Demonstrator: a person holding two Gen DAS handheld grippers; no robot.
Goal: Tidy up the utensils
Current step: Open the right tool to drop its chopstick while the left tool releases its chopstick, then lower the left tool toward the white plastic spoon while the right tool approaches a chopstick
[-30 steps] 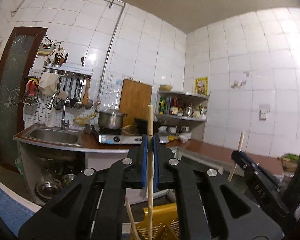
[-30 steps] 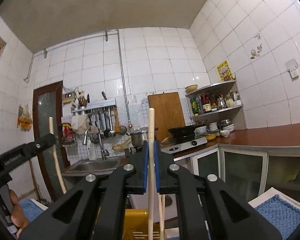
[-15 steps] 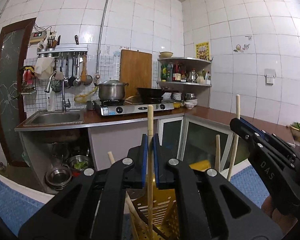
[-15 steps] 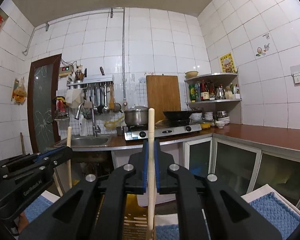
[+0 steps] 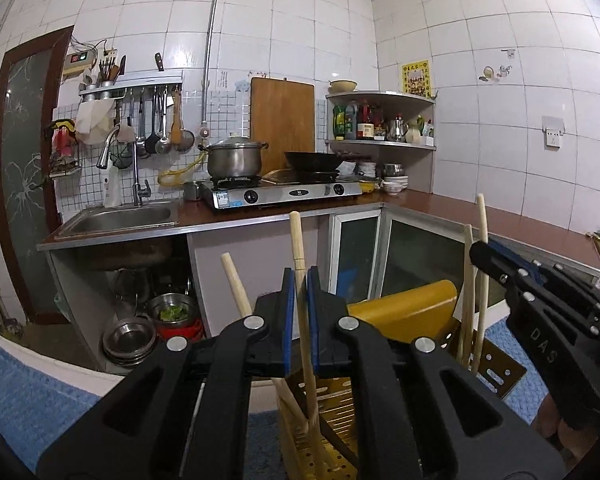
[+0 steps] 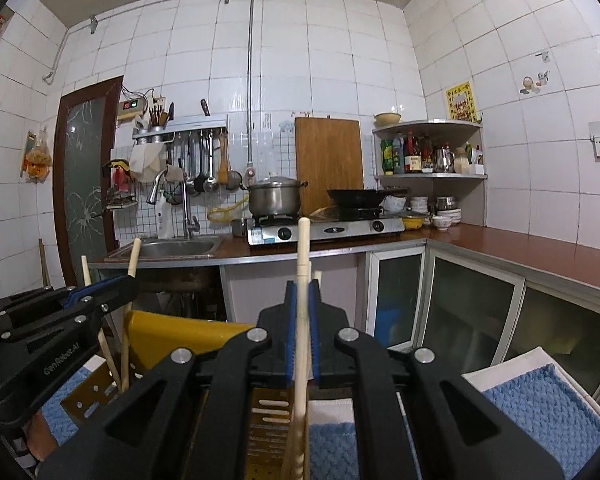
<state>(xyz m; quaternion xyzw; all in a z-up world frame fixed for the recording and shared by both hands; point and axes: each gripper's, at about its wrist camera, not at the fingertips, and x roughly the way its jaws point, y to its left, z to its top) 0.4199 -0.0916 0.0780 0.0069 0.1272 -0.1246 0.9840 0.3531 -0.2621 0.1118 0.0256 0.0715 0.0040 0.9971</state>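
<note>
My left gripper (image 5: 299,318) is shut on a pale wooden chopstick (image 5: 300,252) that stands upright, its lower end down inside a yellow perforated utensil holder (image 5: 404,312). My right gripper (image 6: 301,326) is shut on another wooden chopstick (image 6: 302,252), also upright over the yellow holder (image 6: 172,336). Each gripper shows in the other's view: the right one (image 5: 480,250) at right, the left one (image 6: 130,280) at left. More chopsticks (image 5: 234,280) lean in the holder.
A blue woven mat (image 6: 540,408) lies under the holder. Behind stands a kitchen counter (image 5: 520,224) with a sink (image 5: 120,216), a gas stove (image 5: 284,192) with a pot and wok, a corner shelf (image 5: 380,120) and hanging ladles.
Both grippers have tilted and lowered with their chopsticks toward the yellow holder, which now fills more of both views. Both stay shut.
</note>
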